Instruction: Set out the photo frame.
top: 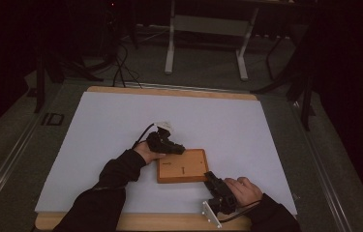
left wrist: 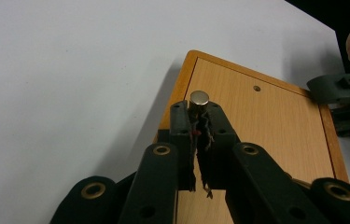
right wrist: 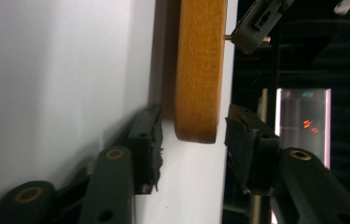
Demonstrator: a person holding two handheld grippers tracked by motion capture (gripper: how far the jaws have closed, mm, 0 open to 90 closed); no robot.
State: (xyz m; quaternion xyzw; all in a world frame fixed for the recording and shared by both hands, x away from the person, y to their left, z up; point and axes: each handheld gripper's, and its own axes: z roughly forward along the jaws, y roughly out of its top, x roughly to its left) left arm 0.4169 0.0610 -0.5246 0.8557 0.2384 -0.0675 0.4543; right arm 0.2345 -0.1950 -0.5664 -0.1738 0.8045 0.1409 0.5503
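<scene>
The left gripper (left wrist: 199, 122) pinches a small metal peg (left wrist: 199, 98) that stands upright between its fingertips, over the near corner of the wooden board (left wrist: 266, 130). The right gripper (right wrist: 192, 135) straddles the board's corner edge, its fingers (right wrist: 145, 140) spread on either side, not touching the wood.

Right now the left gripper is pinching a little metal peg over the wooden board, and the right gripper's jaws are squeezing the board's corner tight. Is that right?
Not quite. The left gripper does pinch the metal peg over the wooden board. But the right gripper is not squeezing yet: in the right gripper view its jaws sit on either side of the board's corner with gaps showing, so they are not pressing on it.
</scene>
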